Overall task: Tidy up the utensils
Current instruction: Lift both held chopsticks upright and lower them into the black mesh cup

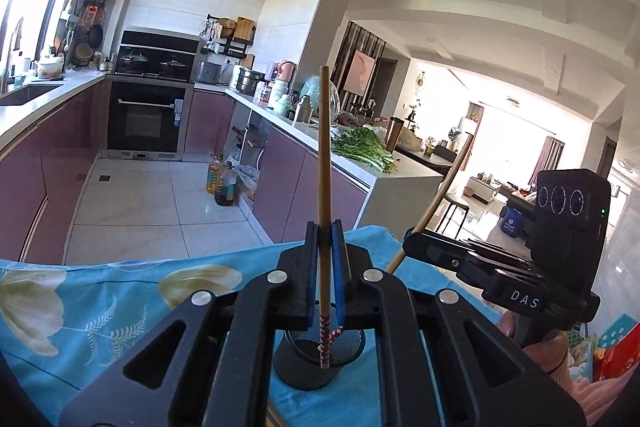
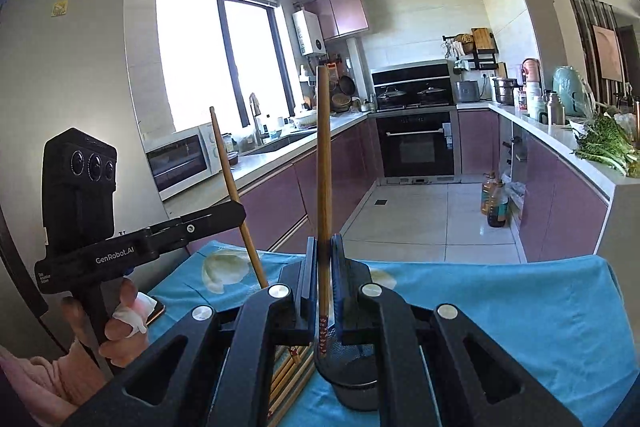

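Your left gripper (image 1: 324,227) is clamped tight on 1 long brown wooden chopstick with a red-and-white patterned end (image 1: 325,163), which stands nearly upright between the blue pads, its patterned end hanging just above the round black wire-mesh holder (image 1: 318,363) on the table. Your right gripper (image 2: 323,241) is likewise pinched closed on a second brown wooden chopstick of the same pattern (image 2: 323,163), also close to vertical, with its decorated end just above the rim of the same mesh holder (image 2: 352,375). Each gripper shows in the other's view: the right gripper (image 1: 408,247) sits to the right in the left wrist view, its chopstick (image 1: 440,191) leaning away, and the left gripper (image 2: 240,209) sits to the left in the right wrist view, its chopstick (image 2: 234,195) tilted. The holder stands on a light blue tablecloth printed with pale flowers (image 1: 100,307). In the right wrist view, several more wooden chopsticks (image 2: 292,371) lie flat on the cloth just left of the holder. Your hand (image 2: 120,315) grips the left gripper's handle.
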